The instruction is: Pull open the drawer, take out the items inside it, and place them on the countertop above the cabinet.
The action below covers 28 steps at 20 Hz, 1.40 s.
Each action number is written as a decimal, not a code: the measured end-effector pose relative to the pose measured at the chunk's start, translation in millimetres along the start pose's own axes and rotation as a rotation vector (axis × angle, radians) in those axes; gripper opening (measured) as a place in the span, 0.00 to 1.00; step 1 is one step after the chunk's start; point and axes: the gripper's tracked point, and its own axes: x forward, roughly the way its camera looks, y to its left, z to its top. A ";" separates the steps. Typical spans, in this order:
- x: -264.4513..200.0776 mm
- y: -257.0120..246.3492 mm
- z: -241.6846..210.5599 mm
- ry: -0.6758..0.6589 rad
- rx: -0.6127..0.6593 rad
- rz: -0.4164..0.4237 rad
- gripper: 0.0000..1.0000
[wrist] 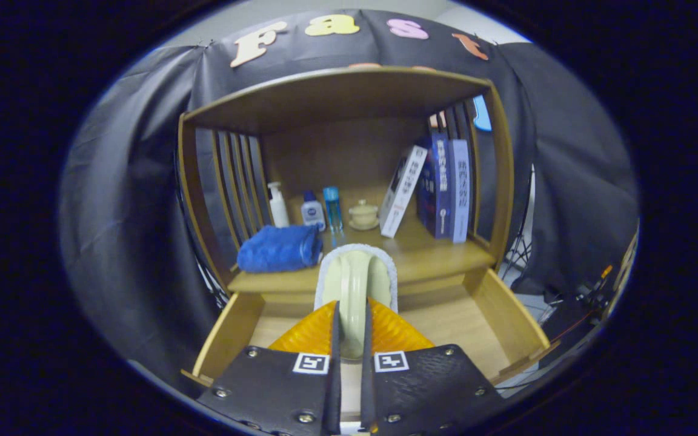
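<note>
My gripper (349,324) is shut on the pale arched handle of a brush (355,275) with a white fuzzy rim, held upright above the pulled-out wooden drawer (228,336). The brush rises just ahead of the fingertips, level with the front lip of the countertop (440,257). The drawer's bare wooden floor shows on both sides of the fingers; what lies under them is hidden.
On the countertop sit a rolled blue towel (279,248), a white pump bottle (277,204), two small bottles (314,212), a lidded cup (363,214) and several books (440,184) leaning at the right. Slatted side walls and a shelf top enclose the space.
</note>
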 end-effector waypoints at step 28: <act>255.0 -21.1 -11.7 0.080 -0.007 -0.081 0.15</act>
